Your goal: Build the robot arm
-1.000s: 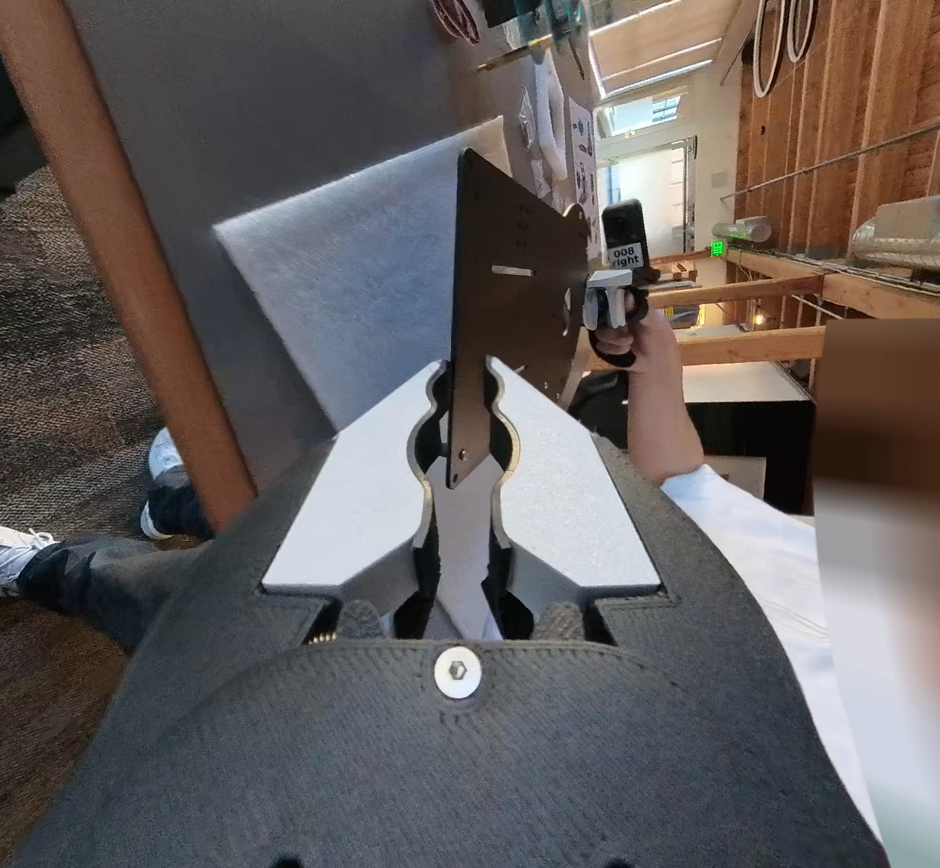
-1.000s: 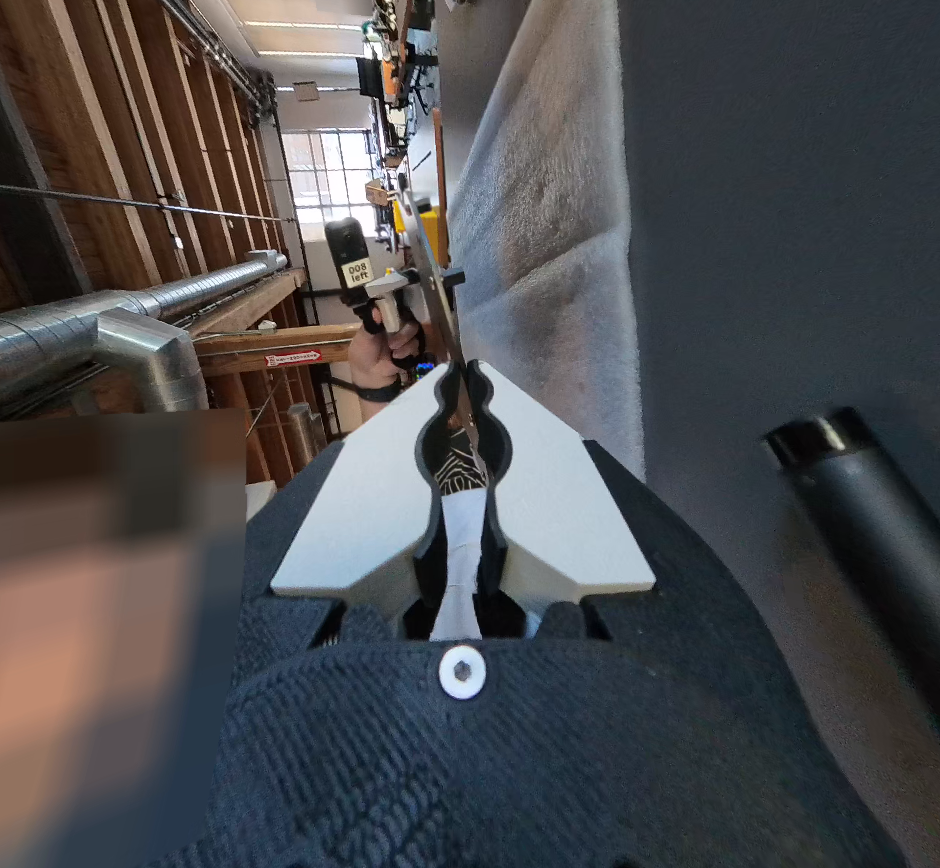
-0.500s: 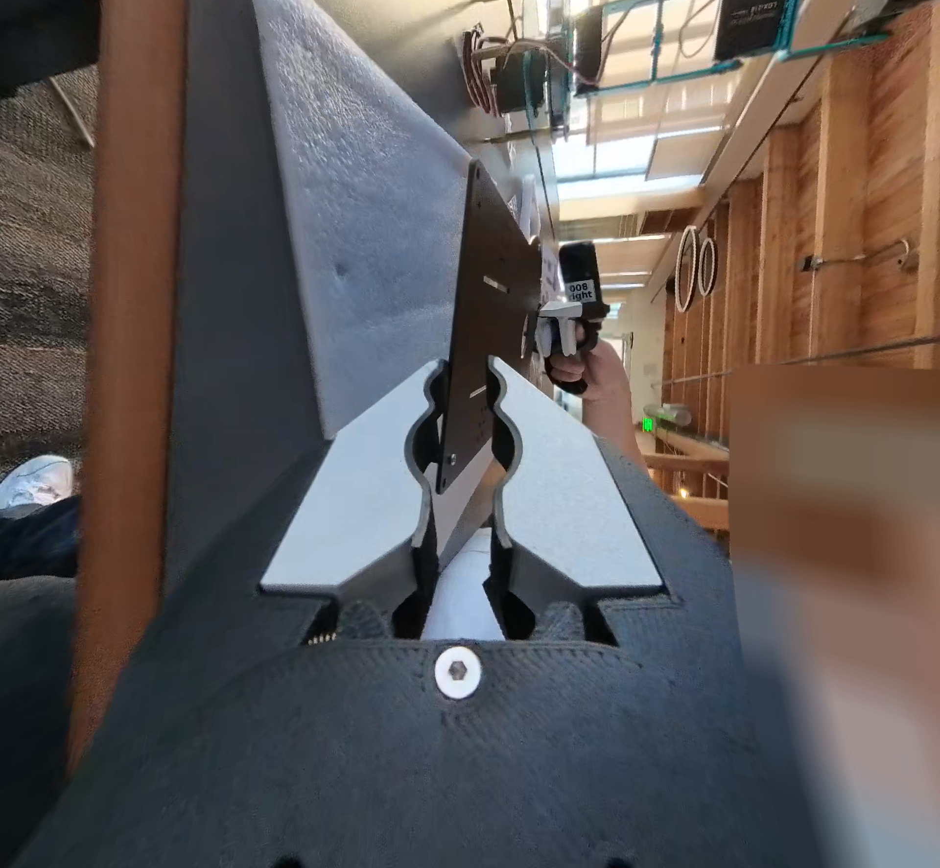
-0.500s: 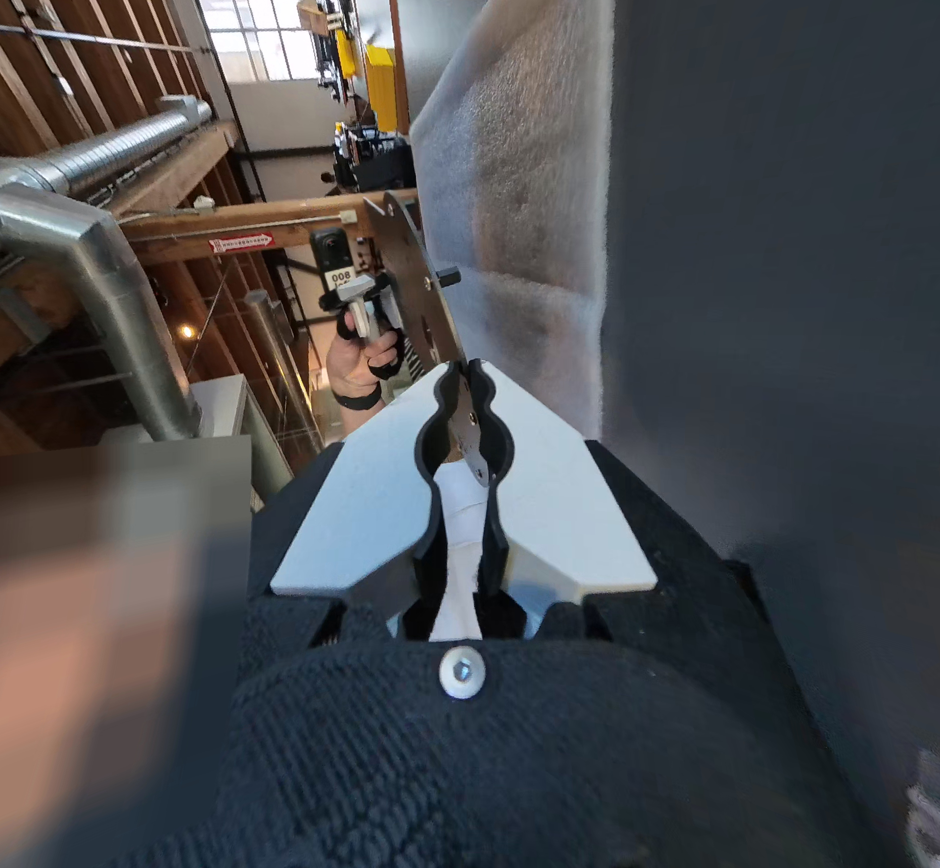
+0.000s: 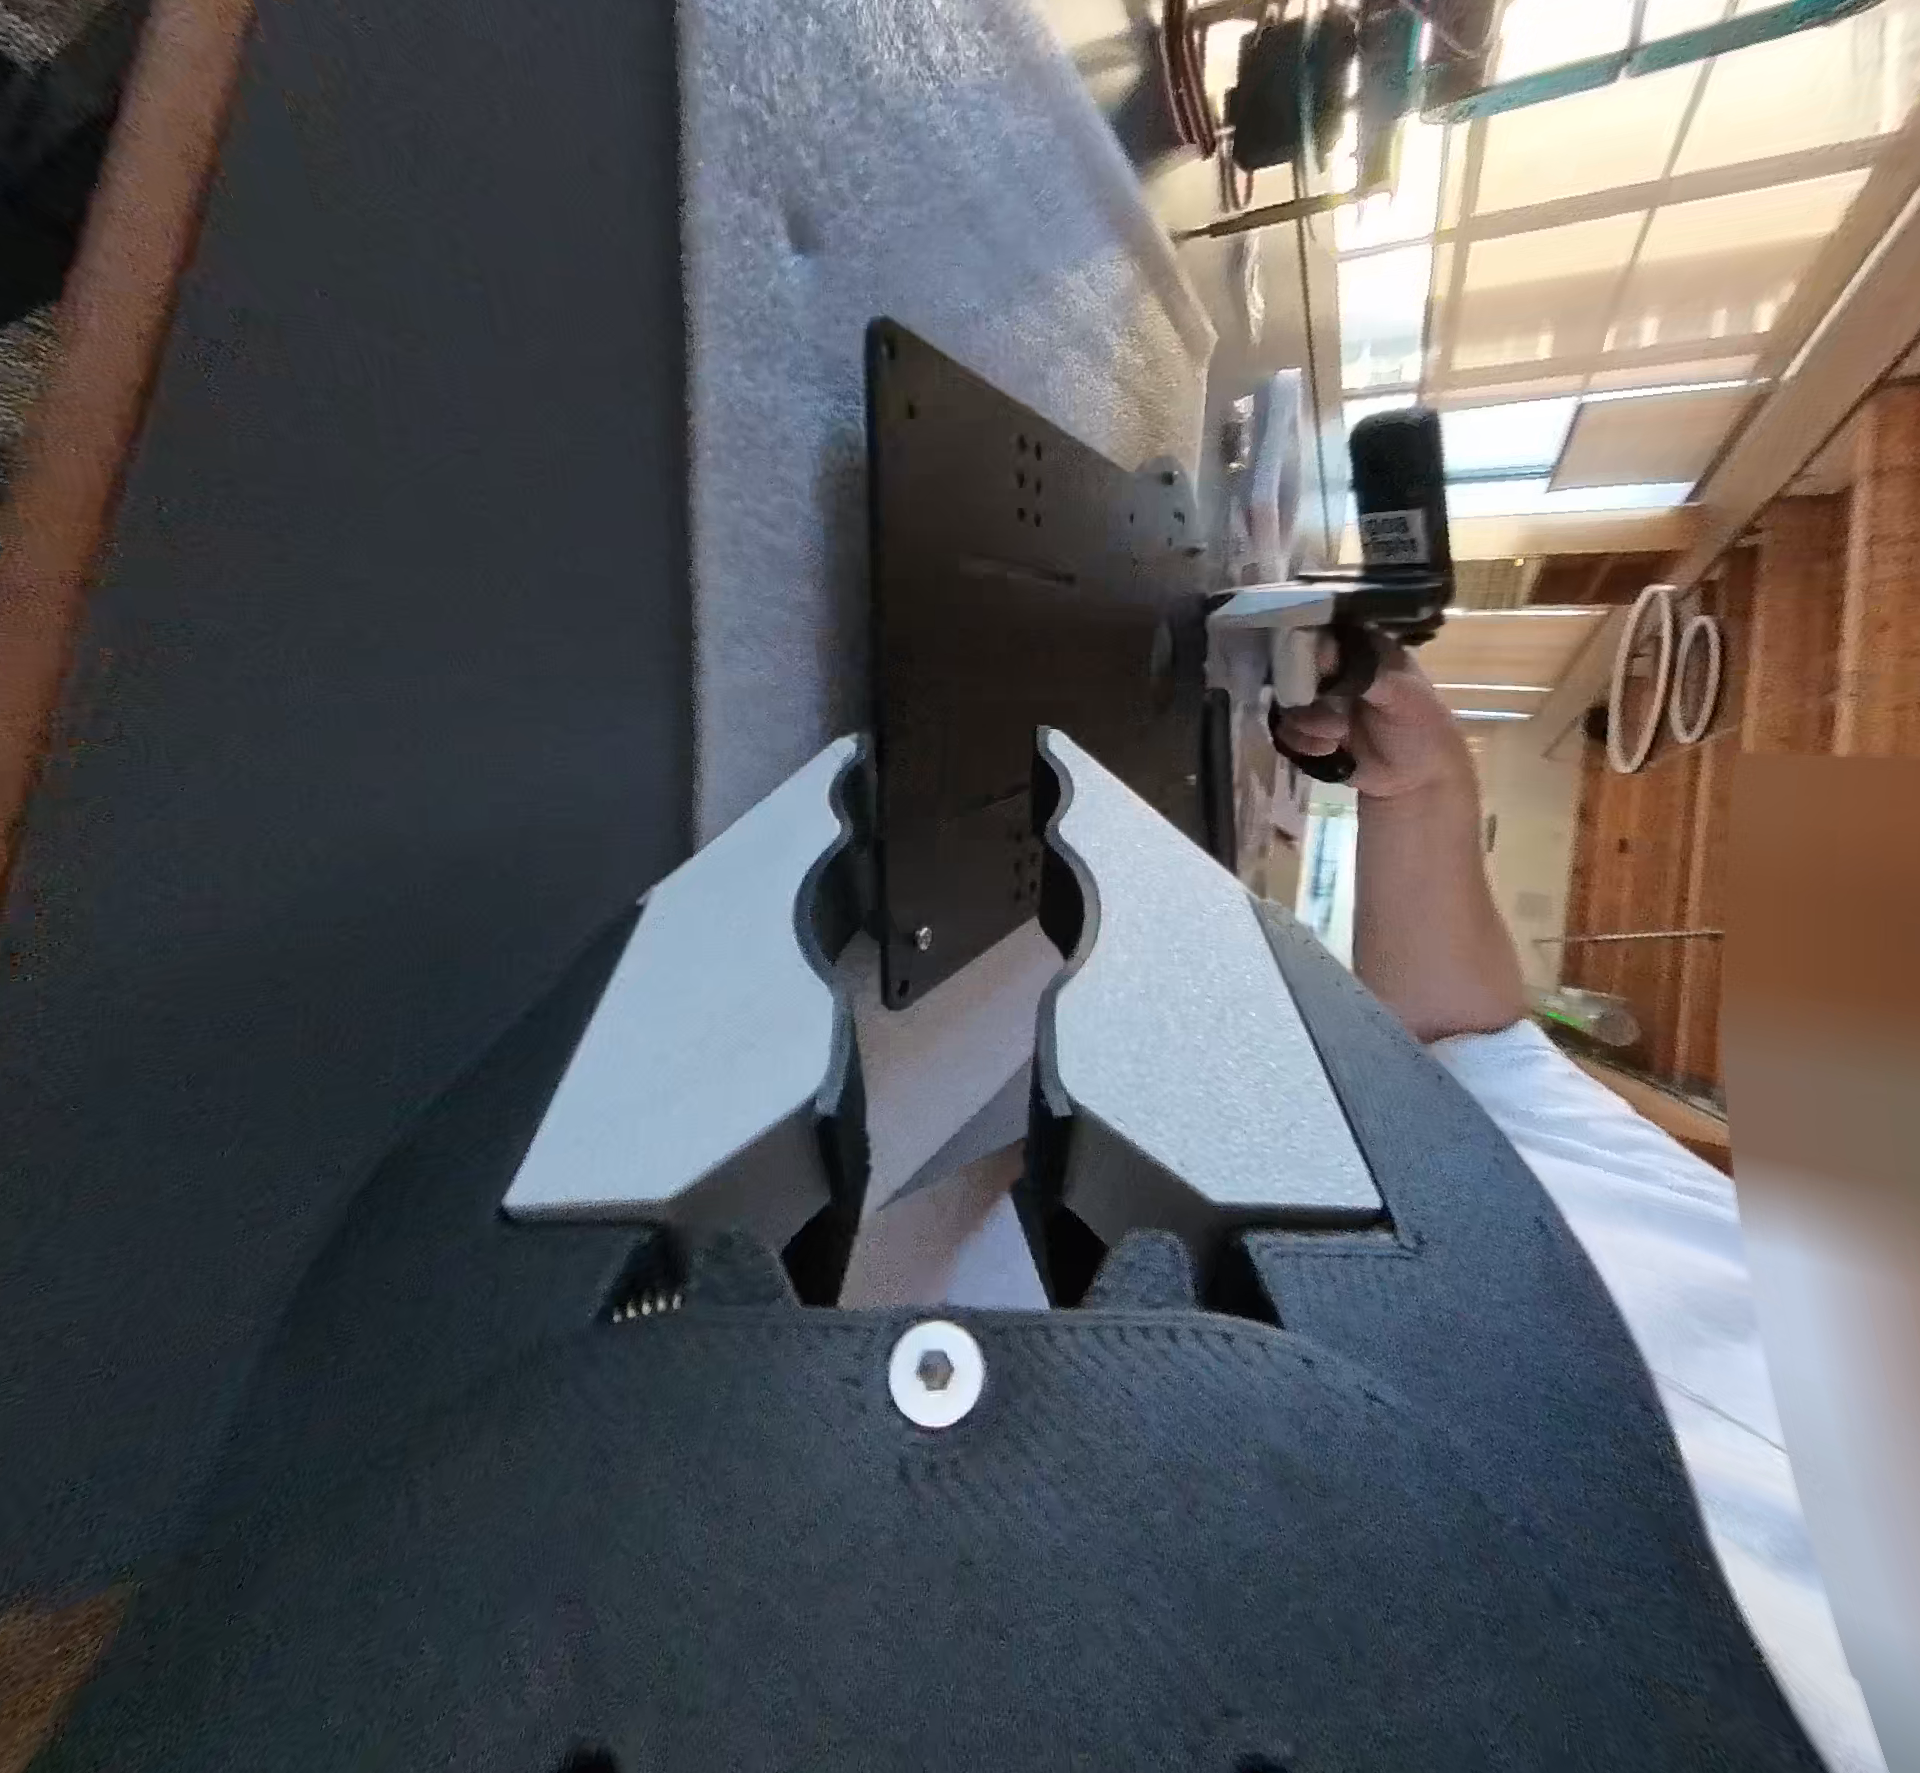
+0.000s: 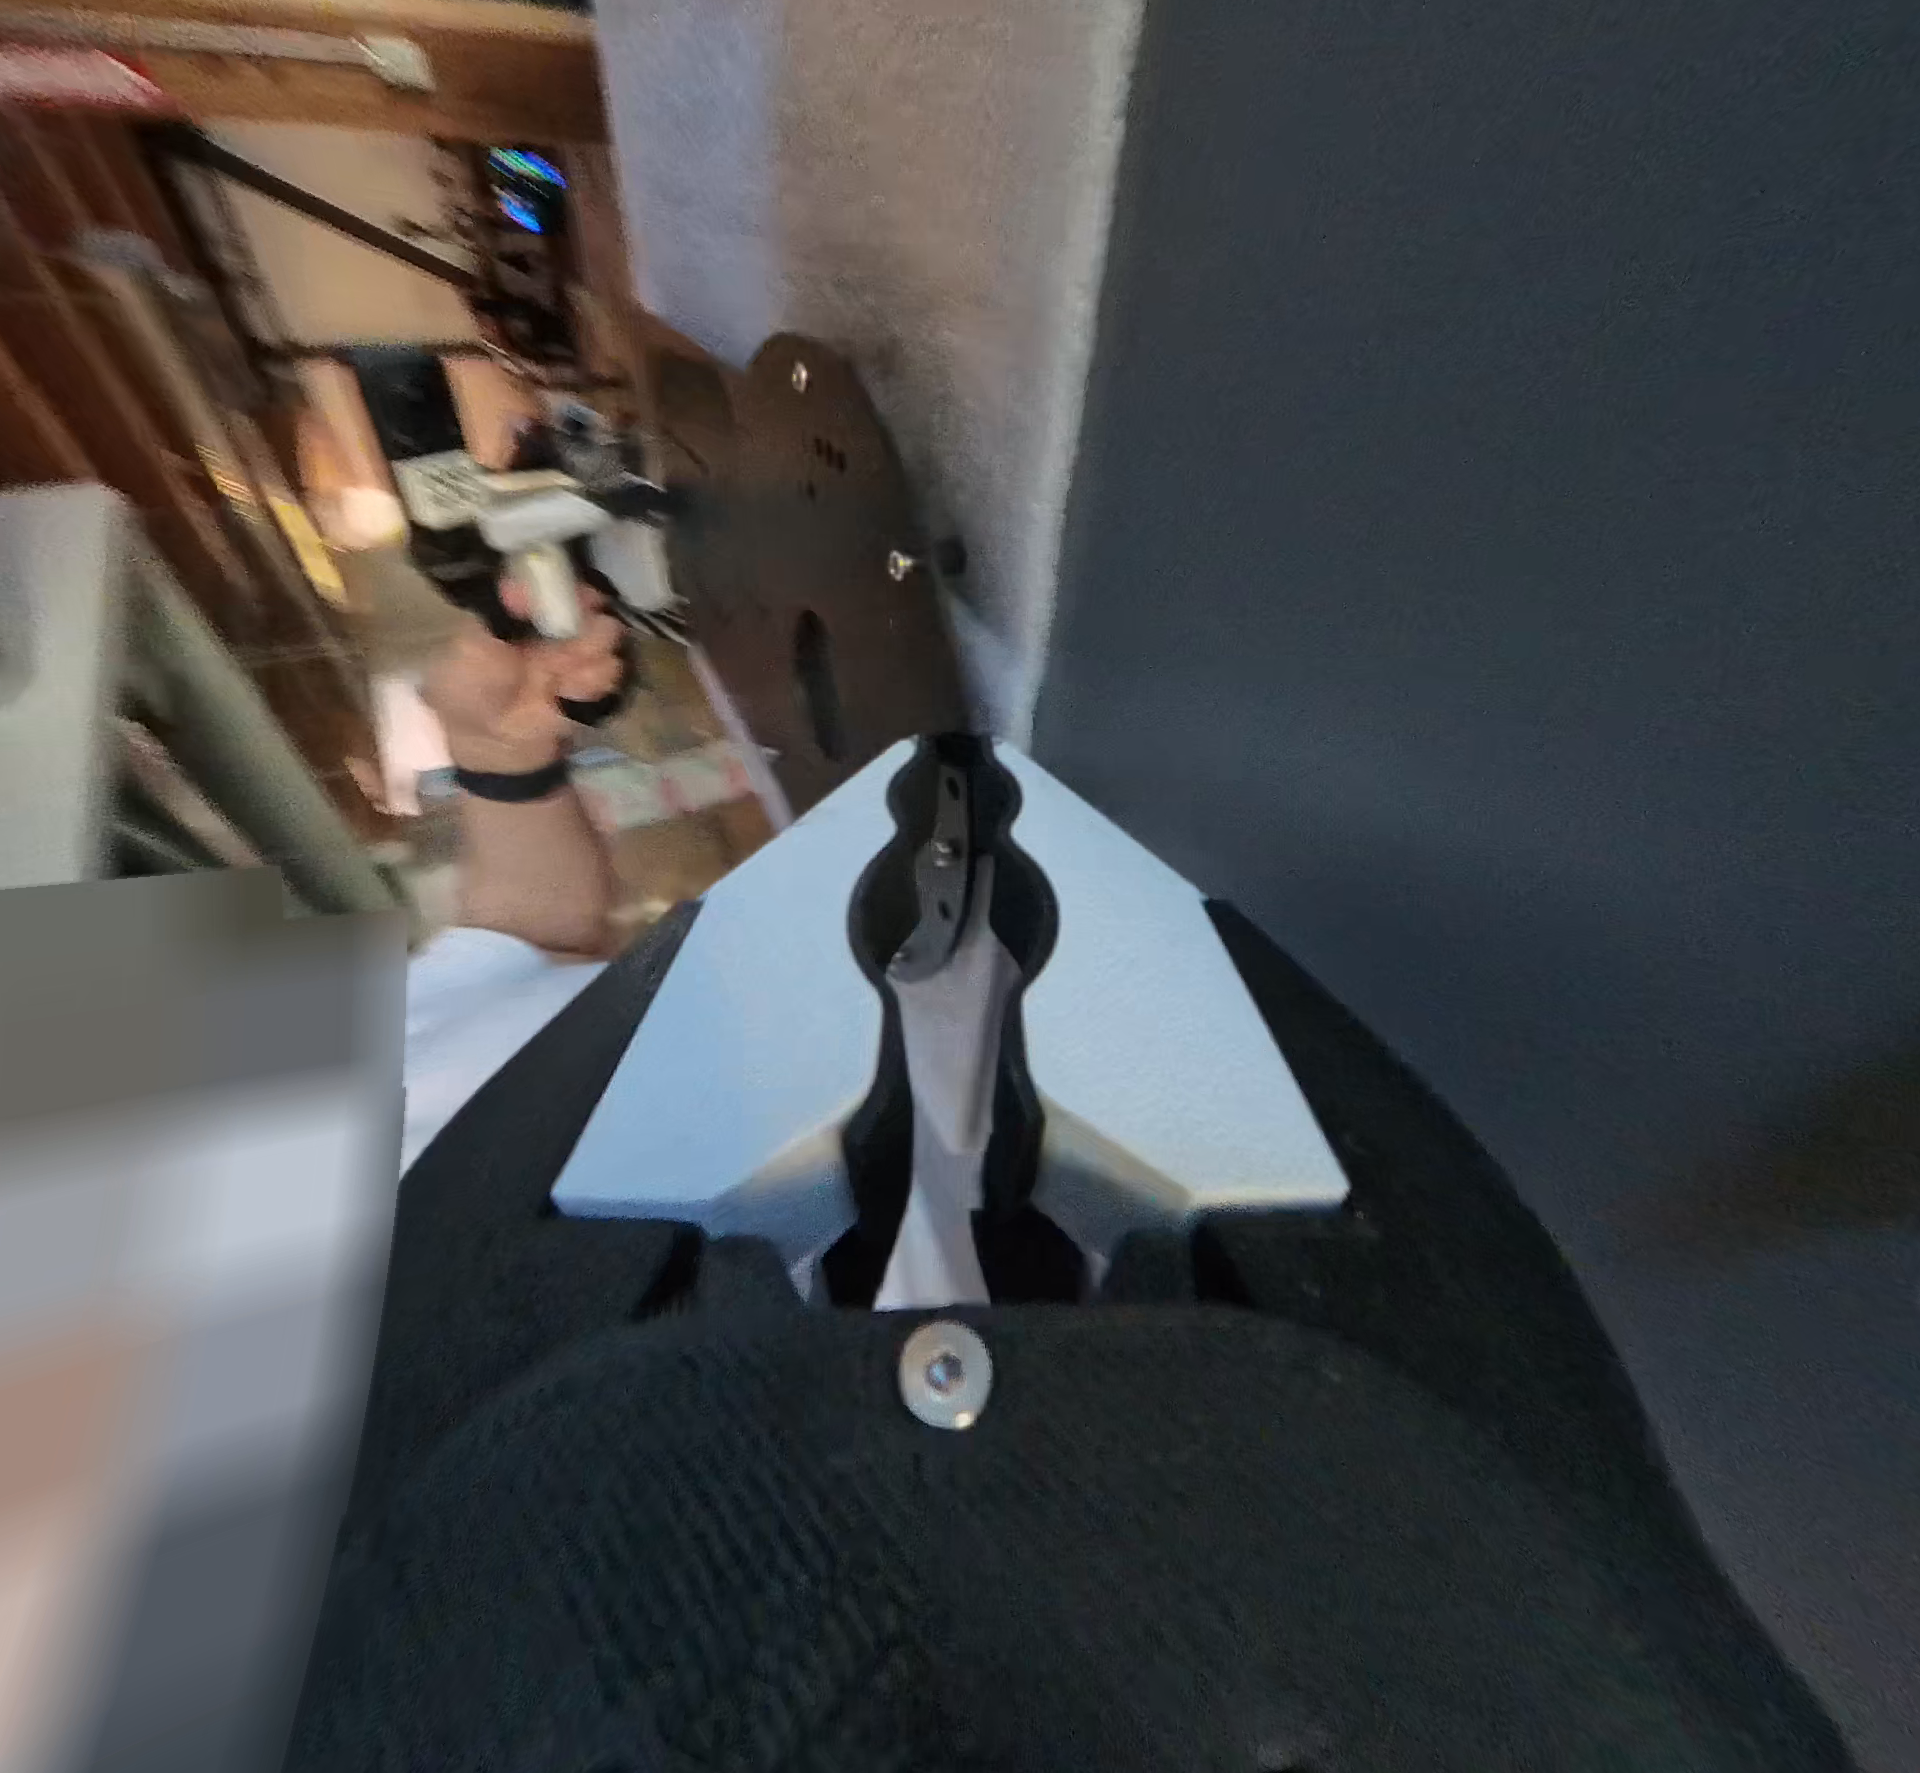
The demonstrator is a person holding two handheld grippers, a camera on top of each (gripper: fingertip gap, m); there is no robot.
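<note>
1 black plate point(image 5: 1039, 663) is held between 2 grippers, just beside or against 1 grey foam sheet point(image 5: 883, 165) that lies on a dark table point(image 5: 416, 476). the left gripper point(image 5: 951, 757) is seen with its jaws spread wider than the plate's corner, which sits loosely between them. the right gripper point(image 6: 954, 749) is clamped on the plate's opposite edge. 2 hands are seen, 1 on each far gripper handle point(image 5: 1351, 747).

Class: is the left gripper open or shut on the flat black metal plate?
Open. The left gripper shows clear gaps between its fingers and the flat black metal plate, whose corner sits between them.
</note>
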